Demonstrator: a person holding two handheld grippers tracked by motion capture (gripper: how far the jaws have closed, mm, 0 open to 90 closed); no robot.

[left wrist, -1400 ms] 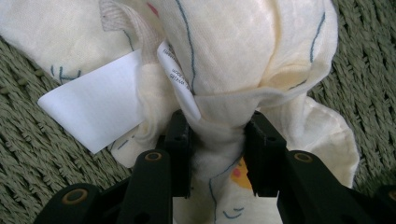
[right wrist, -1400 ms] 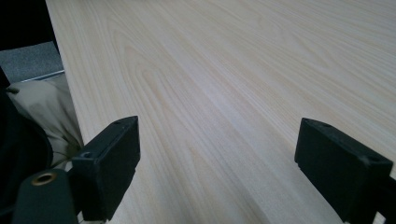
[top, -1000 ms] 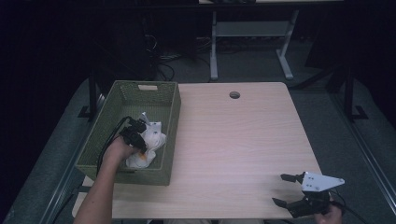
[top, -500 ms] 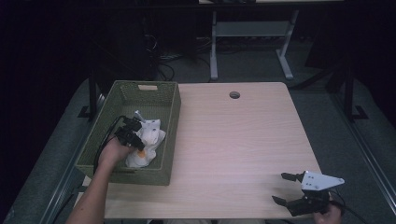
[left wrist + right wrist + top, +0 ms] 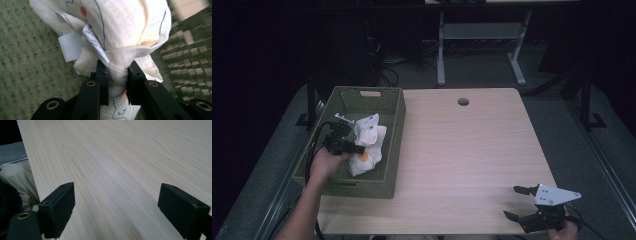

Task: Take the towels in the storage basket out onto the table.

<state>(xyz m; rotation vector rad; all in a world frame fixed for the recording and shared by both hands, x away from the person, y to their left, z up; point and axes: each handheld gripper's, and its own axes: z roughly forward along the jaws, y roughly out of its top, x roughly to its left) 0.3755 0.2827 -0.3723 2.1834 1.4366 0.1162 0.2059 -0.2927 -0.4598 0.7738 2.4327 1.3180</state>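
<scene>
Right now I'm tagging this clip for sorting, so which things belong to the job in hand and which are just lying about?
In the job:
- white printed cloth, pinched in the left gripper
- green woven basket under it

Lying about:
- right gripper, open, low over the table near its front edge
- desk frame on the floor behind

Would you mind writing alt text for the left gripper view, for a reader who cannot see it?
The left gripper has its two black jaws shut on a bunched fold of a cream cloth printed with thin blue lines and a red dot. A white label hangs from the cloth at the left. Behind it lies the green woven basket.
</scene>
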